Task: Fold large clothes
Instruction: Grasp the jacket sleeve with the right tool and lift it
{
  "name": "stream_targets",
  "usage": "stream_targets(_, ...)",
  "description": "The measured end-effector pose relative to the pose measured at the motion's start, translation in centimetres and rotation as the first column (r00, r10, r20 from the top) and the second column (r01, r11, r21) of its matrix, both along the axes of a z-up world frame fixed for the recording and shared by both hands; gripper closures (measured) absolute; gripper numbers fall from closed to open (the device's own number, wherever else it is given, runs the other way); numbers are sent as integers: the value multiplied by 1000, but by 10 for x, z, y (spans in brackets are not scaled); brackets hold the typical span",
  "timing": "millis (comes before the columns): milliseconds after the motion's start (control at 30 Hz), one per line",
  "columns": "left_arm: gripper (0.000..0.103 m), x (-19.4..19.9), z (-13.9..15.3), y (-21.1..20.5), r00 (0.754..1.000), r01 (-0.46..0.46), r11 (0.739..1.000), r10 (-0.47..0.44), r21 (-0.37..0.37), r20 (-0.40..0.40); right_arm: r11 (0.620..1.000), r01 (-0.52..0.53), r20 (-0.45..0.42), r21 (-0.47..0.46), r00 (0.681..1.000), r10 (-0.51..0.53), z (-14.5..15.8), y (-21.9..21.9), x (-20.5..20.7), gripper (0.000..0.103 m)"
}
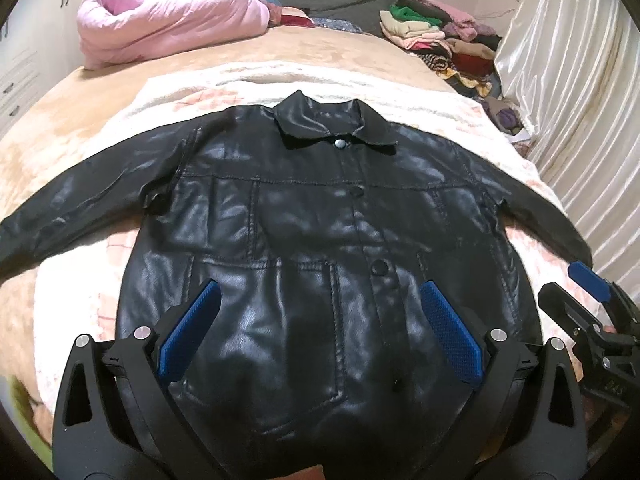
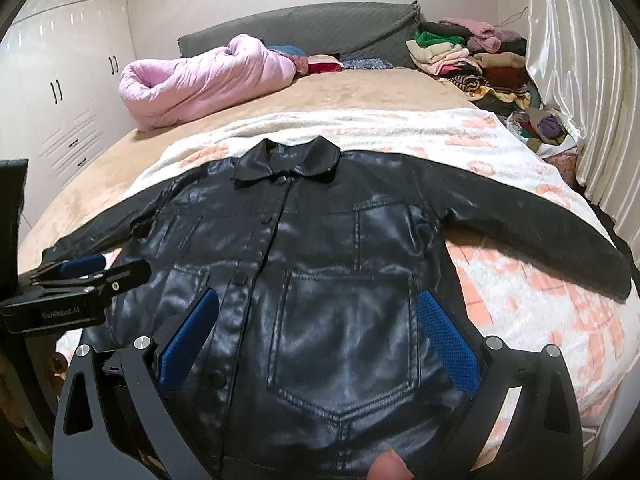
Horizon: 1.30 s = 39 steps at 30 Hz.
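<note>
A black leather jacket (image 1: 304, 216) lies flat and face up on the bed, buttoned, collar away from me, both sleeves spread out sideways. It also fills the right wrist view (image 2: 340, 264). My left gripper (image 1: 320, 300) is open above the jacket's lower front, its blue pads wide apart. My right gripper (image 2: 320, 308) is open too, above the lower right pocket. Each gripper shows at the edge of the other's view: the right one (image 1: 588, 280) and the left one (image 2: 84, 268). Neither holds anything.
The jacket rests on a white and pink fleece blanket (image 1: 460, 112) over a tan bedspread (image 1: 80, 120). A pink quilt (image 1: 168, 16) and a pile of folded clothes (image 1: 440, 40) lie near the grey headboard. A satin curtain (image 1: 568, 80) hangs at right; white wardrobes (image 2: 60, 92) stand at left.
</note>
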<state>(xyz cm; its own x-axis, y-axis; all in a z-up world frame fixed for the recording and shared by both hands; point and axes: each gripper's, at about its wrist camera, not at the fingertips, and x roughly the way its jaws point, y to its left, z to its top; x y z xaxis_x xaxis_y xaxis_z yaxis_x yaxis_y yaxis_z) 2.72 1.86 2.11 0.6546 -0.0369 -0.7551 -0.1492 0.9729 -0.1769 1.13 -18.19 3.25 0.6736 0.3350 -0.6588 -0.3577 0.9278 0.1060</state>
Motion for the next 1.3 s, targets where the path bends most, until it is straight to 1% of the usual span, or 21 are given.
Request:
stream_targets(100, 9, 10, 2, 1, 1000, -6, 1000, 6, 19, -11, 1000, -1, 12, 11, 1000, 1, 8, 4, 10, 4)
stream_targets(167, 9, 17, 2, 4, 1000, -16, 1000, 16, 11, -22, 1000, -2, 9, 20, 1000, 2, 12, 7, 16, 4)
stream_targets(233, 9, 24, 3, 6, 1000, -15, 1000, 15, 4, -27, 998, -18, -1, 57, 1000, 18, 18, 8, 25, 4)
stream_targets(300, 9, 32, 5, 6, 999, -11, 1000, 11, 15, -33, 996, -29, 6, 84, 1000, 28, 25, 11, 33, 4)
stream_targets(433, 9, 43, 12, 9, 1000, -14, 1000, 14, -4, -16, 996, -31, 27, 81, 999, 29, 35, 17, 46, 4)
stream_targets(533, 9, 54, 17, 9, 1000, -26, 1000, 27, 13, -16, 995, -38, 40, 88, 999, 34, 41, 18, 53, 4)
stream_targets(667, 9, 69, 26, 10, 1000, -31, 999, 31, 11, 3, 994, -45, 46, 103, 998, 41, 49, 19, 64, 4)
stream_targets(833, 9, 90, 33, 11, 999, -33, 999, 33, 20, 1, 993, -20, 65, 118, 998, 13, 62, 14, 85, 4)
stream_targets(900, 9, 99, 35, 12, 999, -35, 999, 35, 23, -2, 992, 8, 63, 127, 998, -16, 66, 9, 95, 4)
stream_targets(967, 9, 105, 37, 12, 999, -36, 999, 36, 32, 2, 991, 12, 66, 136, 998, -21, 69, 6, 102, 4)
stream_targets(1033, 9, 111, 40, 12, 999, -34, 999, 34, 27, 7, 991, 41, 73, 130, 996, -51, 72, 0, 111, 4)
stream_targets(1300, 9, 138, 41, 3, 1000, -19, 1000, 18, 10, 4, 979, 138, 50, 150, 988, -147, 67, -27, 138, 4)
